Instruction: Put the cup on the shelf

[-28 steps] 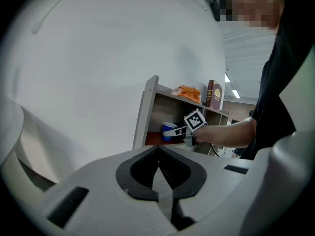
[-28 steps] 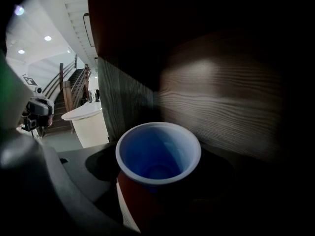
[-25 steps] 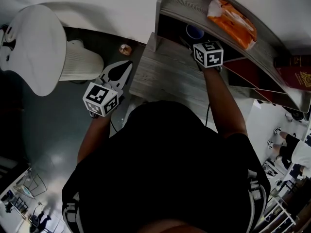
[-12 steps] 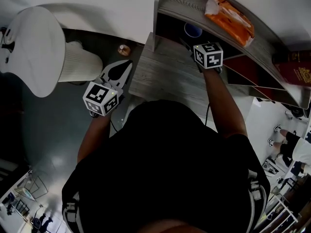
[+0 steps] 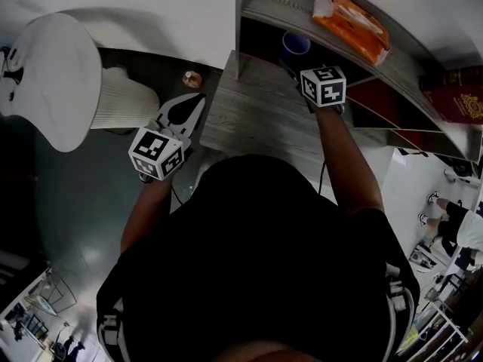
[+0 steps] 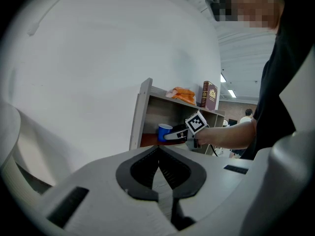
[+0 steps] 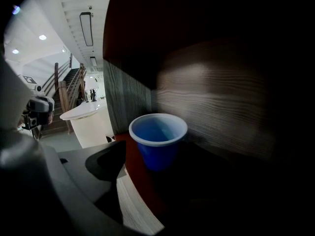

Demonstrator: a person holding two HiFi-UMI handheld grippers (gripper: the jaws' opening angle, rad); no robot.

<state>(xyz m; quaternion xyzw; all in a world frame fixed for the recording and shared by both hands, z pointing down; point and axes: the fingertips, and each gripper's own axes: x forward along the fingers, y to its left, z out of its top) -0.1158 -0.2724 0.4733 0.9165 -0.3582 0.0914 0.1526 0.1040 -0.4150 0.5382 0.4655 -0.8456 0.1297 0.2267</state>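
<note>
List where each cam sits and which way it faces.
Head view: on the person's head, facing steeply down; torso, arms, left gripper and right gripper show.
Left gripper view: on that gripper, facing the shelf; its shut jaws and the right forearm show.
Right gripper view: at the shelf opening, facing in at the blue cup; one jaw shows.
Shared: all three see the blue cup.

the cup (image 7: 157, 139) stands upright deep in the lower bay of the shelf (image 5: 238, 13), with the back wall (image 7: 221, 107) just behind it and the side panel (image 7: 128, 102) near its left. the bay's front is open toward the desk (image 5: 256, 119). the top board (image 5: 279, 2) roofs the bay and carries an orange bag (image 5: 351, 25).
</note>
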